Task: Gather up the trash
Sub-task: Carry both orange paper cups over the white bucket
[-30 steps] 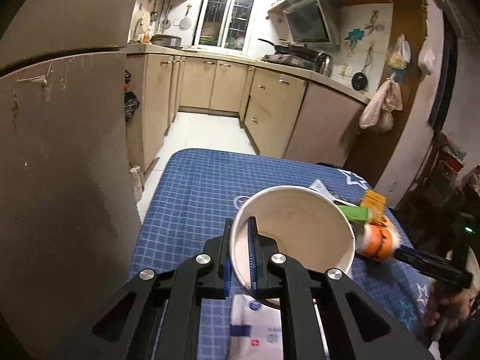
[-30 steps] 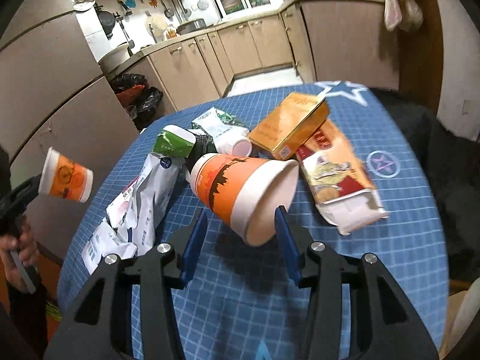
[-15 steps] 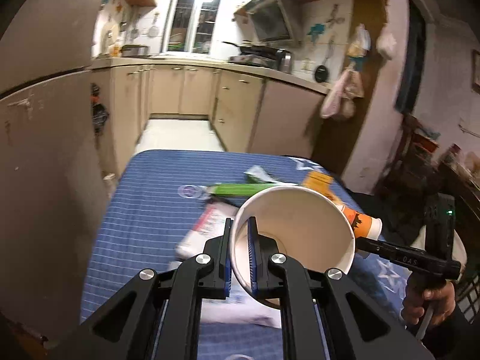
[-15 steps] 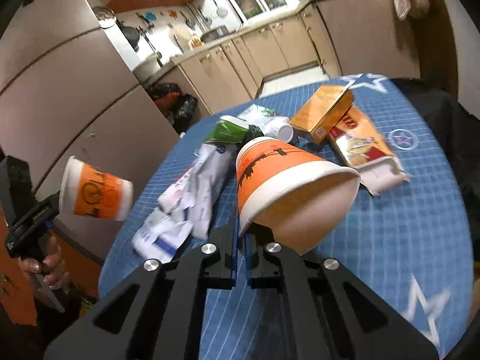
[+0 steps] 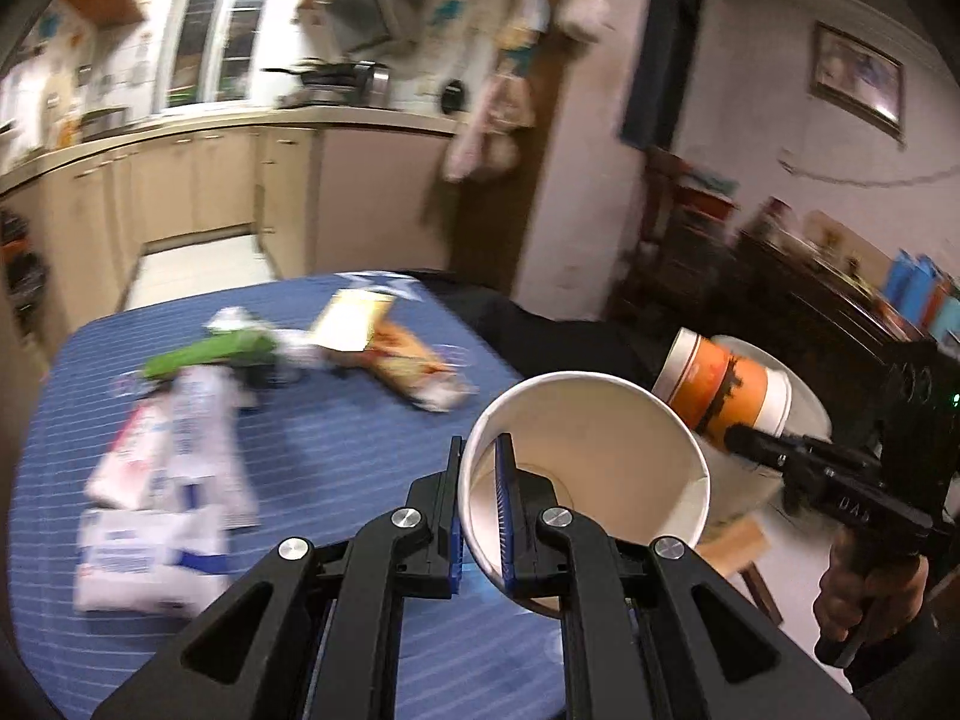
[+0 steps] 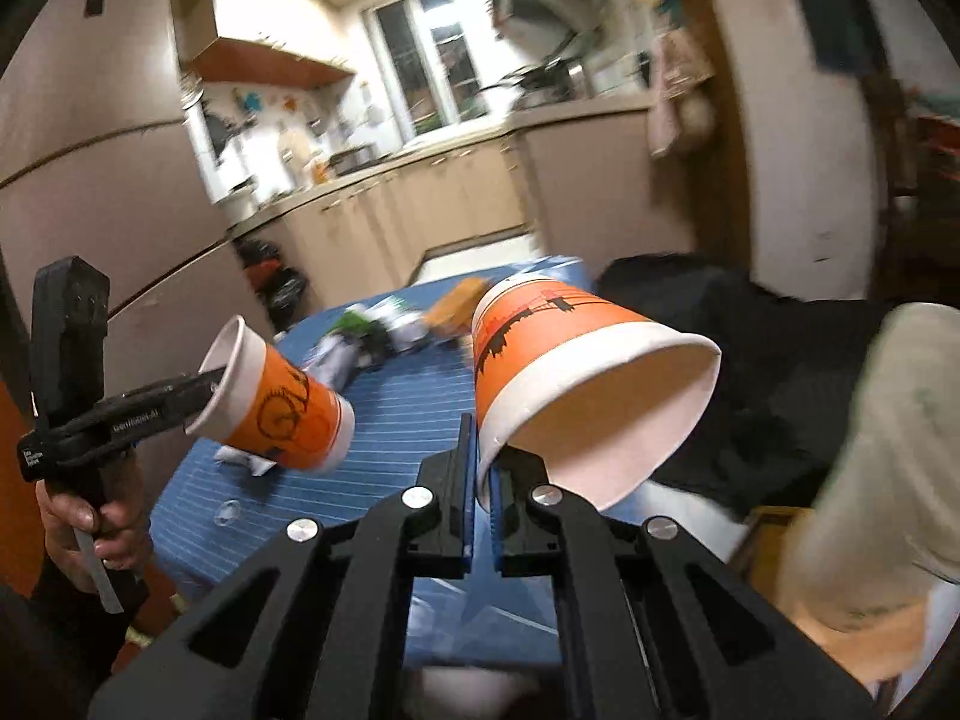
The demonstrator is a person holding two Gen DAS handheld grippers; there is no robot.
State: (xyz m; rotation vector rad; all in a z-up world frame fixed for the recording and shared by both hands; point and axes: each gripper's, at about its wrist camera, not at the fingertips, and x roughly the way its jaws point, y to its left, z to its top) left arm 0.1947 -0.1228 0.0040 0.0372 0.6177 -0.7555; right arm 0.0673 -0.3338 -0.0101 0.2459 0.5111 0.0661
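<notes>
Both cups have left the bench since a second ago: your right gripper (image 6: 478,501), which then straddled a cup lying on the cloth, has lifted it clear and swung right, and your left has swung the same way.

Your left wrist view looks straight into the white mouth of the left paper cup (image 5: 585,480); your left gripper (image 5: 478,513) has its fingers clamped on the near rim, one inside and one outside. Only the right wrist view shows that cup's orange side, at left centre of the frame (image 6: 273,402), with your left hand (image 6: 96,531) gripping the handle below it. The right wrist view shows the right paper cup (image 6: 576,384) tilted, mouth toward the lower right, its rim pinched between closed fingers. From the left view that cup (image 5: 723,390) hangs at right centre, over a pale round container (image 5: 804,402) off the bench's edge, with your right hand (image 5: 870,600) low at the right.

On the blue checked bench (image 5: 336,438), upper left of the left view, blurred trash lies: a white bag (image 5: 162,486), a green packet (image 5: 210,354), a yellow box (image 5: 354,324) and a printed carton (image 5: 420,369). Beige kitchen cabinets (image 5: 198,180) and a window (image 5: 222,24) sit behind.
</notes>
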